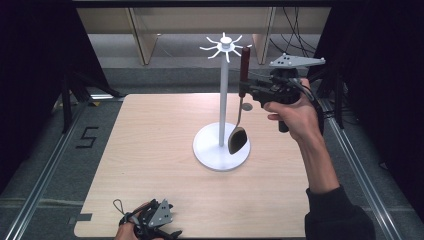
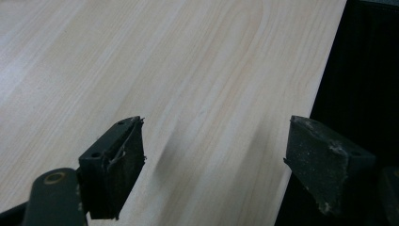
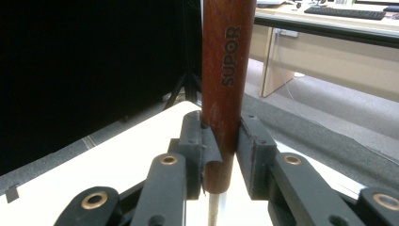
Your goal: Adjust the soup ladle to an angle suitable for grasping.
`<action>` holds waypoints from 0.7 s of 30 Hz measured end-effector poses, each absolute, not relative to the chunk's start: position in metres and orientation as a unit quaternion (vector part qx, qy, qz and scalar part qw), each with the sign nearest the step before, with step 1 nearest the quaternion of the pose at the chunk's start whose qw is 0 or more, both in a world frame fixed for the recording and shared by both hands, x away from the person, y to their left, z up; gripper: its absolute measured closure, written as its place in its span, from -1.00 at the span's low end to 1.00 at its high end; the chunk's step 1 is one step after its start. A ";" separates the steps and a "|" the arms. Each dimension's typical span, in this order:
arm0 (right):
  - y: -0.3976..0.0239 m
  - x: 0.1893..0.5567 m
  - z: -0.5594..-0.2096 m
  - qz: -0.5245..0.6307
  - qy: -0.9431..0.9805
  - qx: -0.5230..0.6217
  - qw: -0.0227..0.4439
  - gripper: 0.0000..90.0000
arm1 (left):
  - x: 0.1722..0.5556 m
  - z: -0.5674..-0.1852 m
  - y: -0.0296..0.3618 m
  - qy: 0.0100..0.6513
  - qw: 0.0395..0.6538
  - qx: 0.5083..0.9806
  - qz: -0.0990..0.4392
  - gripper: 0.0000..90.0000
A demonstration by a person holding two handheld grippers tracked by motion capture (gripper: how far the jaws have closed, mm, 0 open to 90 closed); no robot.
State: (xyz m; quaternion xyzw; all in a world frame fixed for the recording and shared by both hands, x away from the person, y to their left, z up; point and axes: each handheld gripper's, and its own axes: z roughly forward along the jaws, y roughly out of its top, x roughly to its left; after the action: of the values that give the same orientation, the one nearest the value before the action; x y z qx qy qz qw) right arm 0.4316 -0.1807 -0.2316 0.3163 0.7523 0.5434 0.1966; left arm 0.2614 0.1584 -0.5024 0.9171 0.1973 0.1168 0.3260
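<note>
A ladle (image 1: 239, 117) with a dark red wooden handle (image 1: 245, 64) is held upright above the surface (image 1: 150, 150) by the right gripper (image 1: 243, 90), at about 1 o'clock from the middle of the surface in the high view. The handle is pinched near its lower end between the two black fingers (image 3: 254, 155) of that gripper, one finger pressed on each side of it. In the right gripper view the handle (image 3: 226, 89) rises at 12 o'clock from between the fingers, and the word SUPOR is read along it. Below the grip a thin metal shank (image 3: 214, 209) is seen at 6 o'clock.

In the high view the dark bowl (image 1: 237, 139) of the ladle hangs at 6 o'clock from the grip, just over the round white base (image 1: 210, 155) of a white utensil stand (image 1: 223, 100). The ladle is kept just beside the stand's post, at its 3 o'clock side. The handle's top is level with the ring of white hooks (image 1: 220, 46) at the head of the stand, near the hooks at 3 o'clock; whether a hook is touched cannot be told.

The left gripper (image 1: 157, 227) is held low at the near edge of the surface, at about 7 o'clock from the stand. In the left gripper view its fingers (image 2: 117, 165) are spread wide apart, with nothing between them but bare wood grain and the surface's edge.
</note>
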 end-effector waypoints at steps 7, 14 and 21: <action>-0.176 0.436 -0.232 0.536 0.757 0.315 0.201 0.64 | 0.261 -0.502 0.158 0.196 0.325 0.918 0.117 -0.57; -0.170 0.439 -0.234 0.535 0.755 0.324 0.197 0.64 | 0.261 -0.502 0.158 0.196 0.326 0.917 0.117 -0.57; -0.172 0.438 -0.233 0.546 0.747 0.319 0.205 0.54 | 0.261 -0.502 0.158 0.197 0.327 0.917 0.116 -0.57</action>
State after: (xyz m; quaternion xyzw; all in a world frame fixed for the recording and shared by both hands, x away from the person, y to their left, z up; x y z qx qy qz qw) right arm 0.4375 -0.1717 -0.2330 0.3186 0.7472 0.5461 0.2049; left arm 0.2606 0.1576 -0.5021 0.9170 0.1965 0.1156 0.3272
